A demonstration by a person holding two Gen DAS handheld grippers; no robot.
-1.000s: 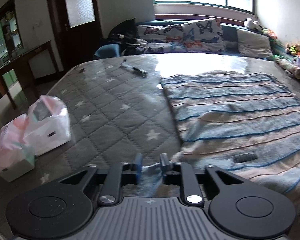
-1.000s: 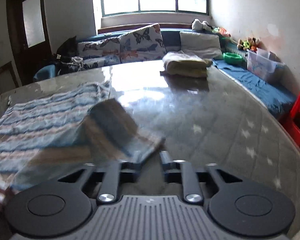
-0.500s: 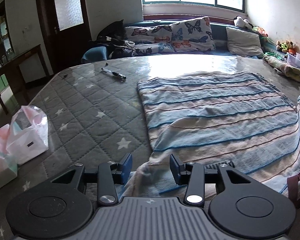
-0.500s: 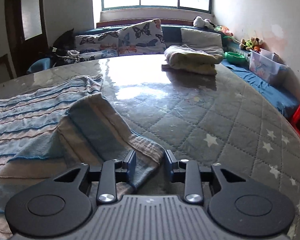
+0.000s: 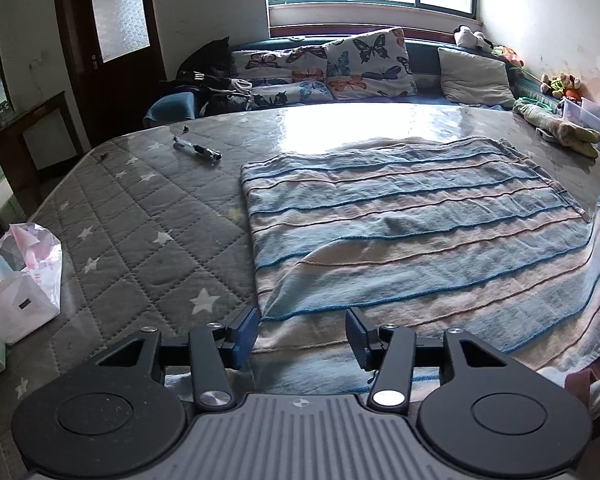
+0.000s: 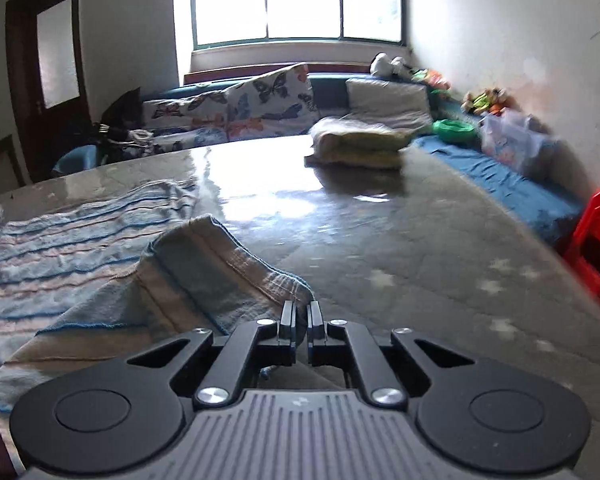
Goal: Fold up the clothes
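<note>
A blue and beige striped cloth (image 5: 400, 232) lies spread on the grey star-quilted mattress (image 5: 140, 220). My left gripper (image 5: 302, 322) hovers over the cloth's near left edge. Its jaws are opening, and the cloth lies flat beneath them, untouched by the pads. In the right wrist view the cloth (image 6: 80, 248) has its near right corner lifted into a hump. My right gripper (image 6: 301, 312) is shut on that corner's tip.
A pen (image 5: 196, 150) lies on the mattress at the far left. A plastic bag (image 5: 20, 284) sits off its left edge. A folded yellowish stack (image 6: 356, 142) rests at the far right, with a red stool (image 6: 596, 248) beside the bed. Butterfly pillows (image 5: 364, 64) line the back.
The left jaws have spread and let go of the cloth's near edge, and the gripper has slid right along it. The right jaws have closed on the lifted corner.
</note>
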